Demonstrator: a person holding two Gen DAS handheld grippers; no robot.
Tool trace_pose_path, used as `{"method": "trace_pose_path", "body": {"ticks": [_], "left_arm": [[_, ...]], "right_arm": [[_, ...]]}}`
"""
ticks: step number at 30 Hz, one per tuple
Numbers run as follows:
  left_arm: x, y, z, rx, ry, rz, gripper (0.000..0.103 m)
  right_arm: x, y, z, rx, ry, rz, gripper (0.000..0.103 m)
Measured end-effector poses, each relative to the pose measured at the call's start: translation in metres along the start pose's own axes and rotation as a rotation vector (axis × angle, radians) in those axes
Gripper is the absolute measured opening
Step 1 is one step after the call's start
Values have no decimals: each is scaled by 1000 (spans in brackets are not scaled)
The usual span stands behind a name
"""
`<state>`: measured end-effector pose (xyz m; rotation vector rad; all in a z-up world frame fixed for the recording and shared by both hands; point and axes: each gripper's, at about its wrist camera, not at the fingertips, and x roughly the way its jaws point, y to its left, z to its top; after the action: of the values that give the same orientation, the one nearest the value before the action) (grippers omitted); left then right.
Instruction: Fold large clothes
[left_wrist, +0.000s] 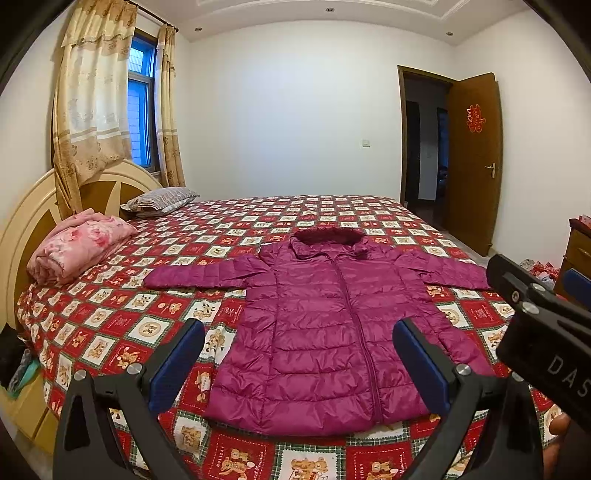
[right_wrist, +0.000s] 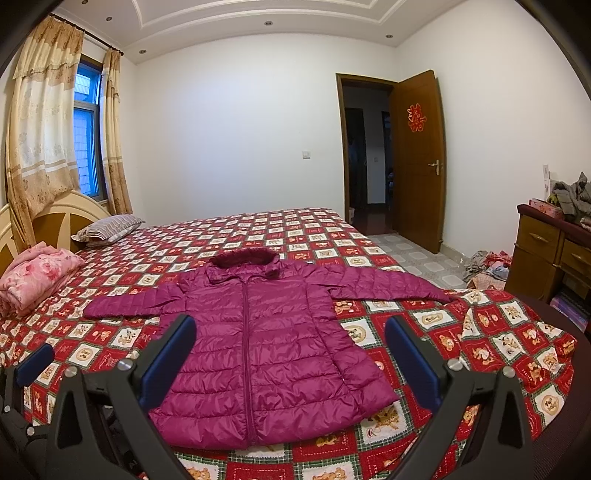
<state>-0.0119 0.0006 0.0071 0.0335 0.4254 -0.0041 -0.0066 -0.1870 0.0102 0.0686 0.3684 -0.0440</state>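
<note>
A magenta hooded puffer jacket (left_wrist: 317, 325) lies flat and face up on the bed, zipped, with both sleeves spread out sideways; it also shows in the right wrist view (right_wrist: 258, 354). My left gripper (left_wrist: 299, 354) is open and empty, held above the jacket's hem near the bed's front edge. My right gripper (right_wrist: 290, 350) is open and empty, also above the hem, just to the right of the left one. The right gripper's body shows in the left wrist view (left_wrist: 539, 325) and one left pad shows in the right wrist view (right_wrist: 35, 363).
The bed has a red teddy-bear patchwork cover (left_wrist: 110, 317). A folded pink blanket (left_wrist: 77, 247) and a striped pillow (left_wrist: 162, 199) lie by the headboard. A wooden dresser (right_wrist: 550, 247) stands at the right with clothes on the floor (right_wrist: 487, 264). The door (right_wrist: 417, 158) stands open.
</note>
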Motion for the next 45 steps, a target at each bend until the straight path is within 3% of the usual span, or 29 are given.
{"method": "trace_pose_path", "body": {"ticks": [7, 14, 20, 25, 30, 37, 42, 45], "left_arm": [[25, -3, -5, 24, 28, 24, 102], [78, 3, 2, 38, 93, 59, 102], [118, 6, 18, 52, 119, 57, 102], [166, 22, 27, 42, 177, 19, 102], [228, 44, 29, 63, 236, 68, 102], [310, 71, 41, 61, 313, 118, 102], [352, 81, 34, 13, 323, 145, 102], [371, 82, 19, -22, 338, 139, 102]], "right_arm": [[18, -6, -3, 1, 14, -17, 103], [55, -14, 4, -5, 43, -17, 103], [88, -45, 20, 53, 84, -21, 103], [132, -97, 20, 123, 175, -102, 101], [176, -175, 11, 260, 247, -204, 86], [233, -292, 18, 543, 316, -348, 75], [277, -337, 20, 639, 363, -423, 74], [309, -345, 12, 711, 432, -388, 67]]}}
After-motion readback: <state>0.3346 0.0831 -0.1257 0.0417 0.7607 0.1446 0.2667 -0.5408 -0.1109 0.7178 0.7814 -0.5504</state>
